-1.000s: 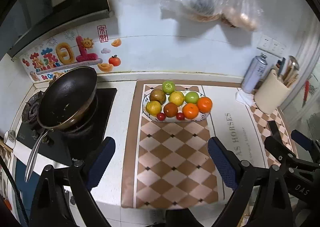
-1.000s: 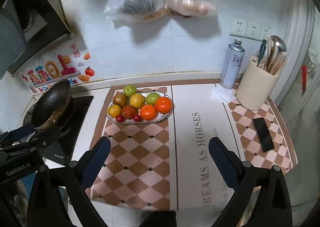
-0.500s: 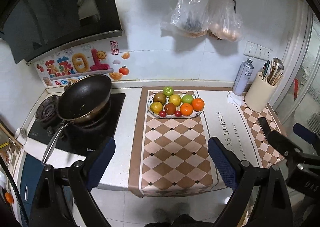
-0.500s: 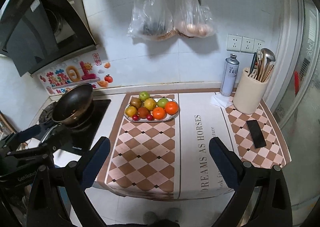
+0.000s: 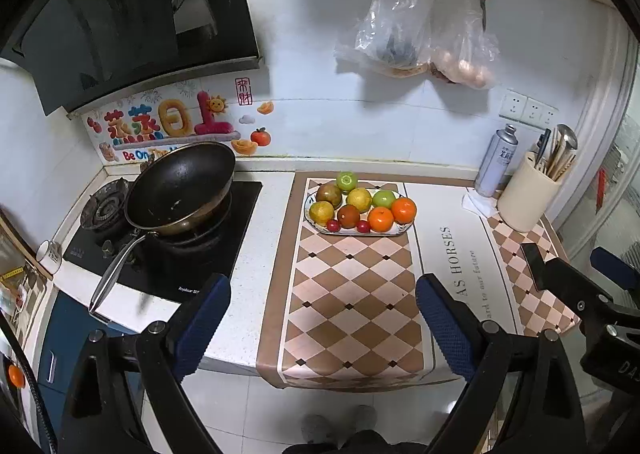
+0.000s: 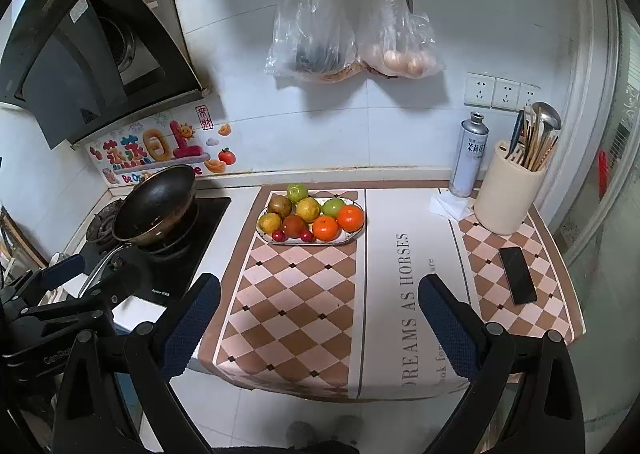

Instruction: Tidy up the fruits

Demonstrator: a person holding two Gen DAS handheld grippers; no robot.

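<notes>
Orange, green and red fruits (image 6: pixel 310 217) are all piled on the oval plate (image 6: pixel 357 235), just right of the wok (image 6: pixel 154 204). Left gripper (image 5: pixel 322 316) and right gripper (image 6: pixel 318 314) both gape wide, holding nothing, well short of the plate.

Mat (image 5: pixel 352 294) brown/pink checks; oranges (image 5: pixel 392 214) orange.

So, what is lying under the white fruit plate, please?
The fruit plate rests on the far end of a brown-and-pink checkered mat covering the white counter. Whatever lies directly beneath the plate itself is hidden by it and the fruit.
</notes>
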